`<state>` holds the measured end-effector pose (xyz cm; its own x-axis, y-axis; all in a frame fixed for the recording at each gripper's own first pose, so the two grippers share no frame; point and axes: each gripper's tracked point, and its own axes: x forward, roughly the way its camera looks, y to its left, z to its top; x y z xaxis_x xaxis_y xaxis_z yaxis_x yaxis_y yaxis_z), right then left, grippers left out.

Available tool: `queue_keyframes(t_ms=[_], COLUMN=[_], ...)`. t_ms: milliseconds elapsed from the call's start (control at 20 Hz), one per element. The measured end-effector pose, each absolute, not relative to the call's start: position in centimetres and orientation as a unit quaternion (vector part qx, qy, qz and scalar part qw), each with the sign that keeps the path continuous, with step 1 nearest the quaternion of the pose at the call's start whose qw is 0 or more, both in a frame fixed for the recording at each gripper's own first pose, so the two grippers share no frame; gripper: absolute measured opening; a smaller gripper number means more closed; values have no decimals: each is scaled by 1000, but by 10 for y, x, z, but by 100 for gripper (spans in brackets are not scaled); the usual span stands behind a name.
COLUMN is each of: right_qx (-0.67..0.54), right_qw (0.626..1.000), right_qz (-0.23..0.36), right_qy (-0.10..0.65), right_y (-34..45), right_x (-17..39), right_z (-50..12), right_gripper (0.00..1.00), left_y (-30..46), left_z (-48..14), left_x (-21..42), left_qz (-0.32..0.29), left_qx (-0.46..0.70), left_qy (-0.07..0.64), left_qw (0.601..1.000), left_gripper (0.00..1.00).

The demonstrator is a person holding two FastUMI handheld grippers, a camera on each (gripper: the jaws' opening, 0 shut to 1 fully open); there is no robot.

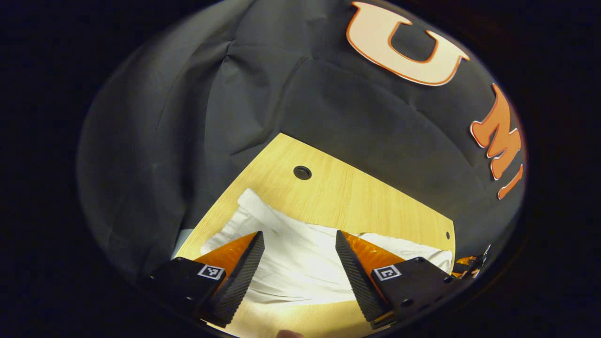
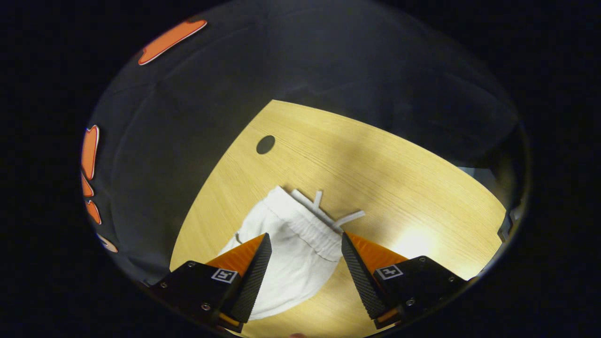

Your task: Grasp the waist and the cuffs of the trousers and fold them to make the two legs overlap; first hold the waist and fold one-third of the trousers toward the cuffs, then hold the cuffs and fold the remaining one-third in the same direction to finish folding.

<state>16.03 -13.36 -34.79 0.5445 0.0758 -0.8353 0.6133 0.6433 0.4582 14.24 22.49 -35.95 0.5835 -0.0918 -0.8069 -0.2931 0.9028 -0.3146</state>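
One pair of white, soft cotton trousers (image 1: 300,253) lies crumpled on my pale wood-grain table (image 1: 338,192), its ribbed elastic waist (image 2: 307,223) trailing two flat drawstrings (image 2: 328,211). My left gripper (image 1: 299,244) and right gripper (image 2: 306,244) both hover spread wide, holding nothing. One round hole (image 2: 265,144) pierces the tabletop.

The trousers (image 2: 291,253) I worked over were plain white, with no print, and their drawstring (image 2: 328,213) was white as well. The table (image 2: 375,159) under them was pale yellow wood with a fine straight grain. Behind it, the booth's cloth wall (image 1: 188,117) was black.
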Motion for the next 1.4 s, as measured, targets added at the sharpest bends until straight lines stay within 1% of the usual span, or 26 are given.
queue_keyframes(t_ms=[250,300,350,400,550,600,650,700,750,850,900,1000,1150,1200,1250,1400], right_qx=[422,436,446,450,453,451,447,445,445,457,466,485,519,527,531,543], right_qw=[754,749,744,742,741,744,748,750,752,754,756,759,762,765,770,779], right_qz=[-174,-170,-168,-169,-174,-177,-180,-185,-186,-180,-175,-161,-133,-121,-109,-79], right_qy=[472,470,469,467,464,460,457,453,448,436,425,404,365,351,338,305], right_y=[-127,-124,-123,-123,-125,-125,-128,-128,-129,-126,-127,-125,-126,-125,-126,-133], right_x=[149,150,153,155,159,162,162,162,163,163,164,168,169,171,171,167], right_z=[-377,-380,-384,-388,-393,-395,-396,-397,-398,-399,-397,-394,-374,-359,-350,-332], right_gripper=[91,88,78,85,81,78,66,71,67,47,30,20,19,19,19,19], left_y=[177,168,160,150,136,131,128,123,119,110,104,97,94,95,95,100], left_z=[-348,-352,-352,-349,-339,-336,-335,-334,-336,-340,-341,-338,-338,-338,-338,-341], left_x=[113,109,105,100,87,83,77,72,65,54,48,38,25,22,21,22], left_qz=[28,25,23,20,22,23,25,26,28,31,32,33,31,31,30,24], left_qx=[-213,-208,-205,-205,-206,-208,-211,-215,-217,-218,-220,-222,-221,-223,-228,-242], left_qy=[464,467,469,470,467,466,464,465,468,472,473,476,477,476,475,471], left_qw=[859,859,859,858,860,860,860,858,856,853,852,851,850,850,849,848], left_gripper=[100,100,100,100,100,100,100,100,100,100,100,100,100,97,100,100])
